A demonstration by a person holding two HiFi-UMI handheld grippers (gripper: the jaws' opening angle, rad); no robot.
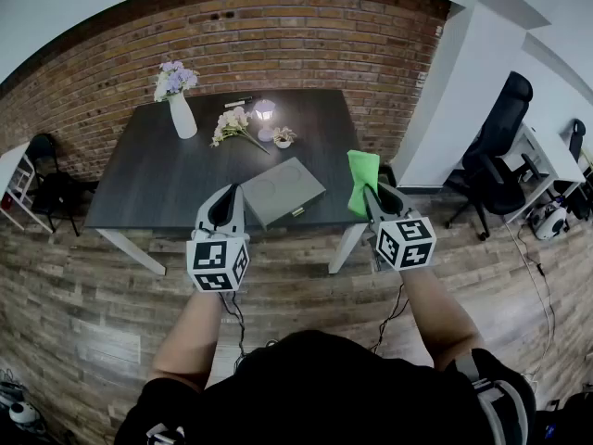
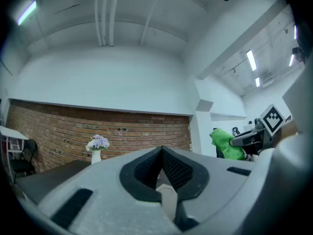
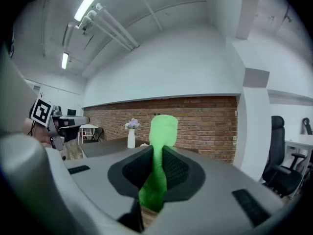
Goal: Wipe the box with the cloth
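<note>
A flat grey box (image 1: 283, 190) lies at the front edge of the dark table (image 1: 157, 179), between my two grippers. My right gripper (image 1: 374, 197) is shut on a green cloth (image 1: 362, 179), which sticks up from its jaws (image 3: 163, 131) and hangs over the table's right front corner. The cloth also shows at the right of the left gripper view (image 2: 226, 144). My left gripper (image 1: 228, 197) is just left of the box, held above the table edge. Its jaws meet at the tips with nothing between them (image 2: 162, 151).
A white vase of lilac flowers (image 1: 178, 97) stands at the table's back left. A loose flower bunch (image 1: 232, 124), a small lit lamp (image 1: 265, 115) and a little pot (image 1: 283, 137) lie mid-back. A black office chair (image 1: 498, 151) is at the right, a brick wall (image 1: 278, 35) behind.
</note>
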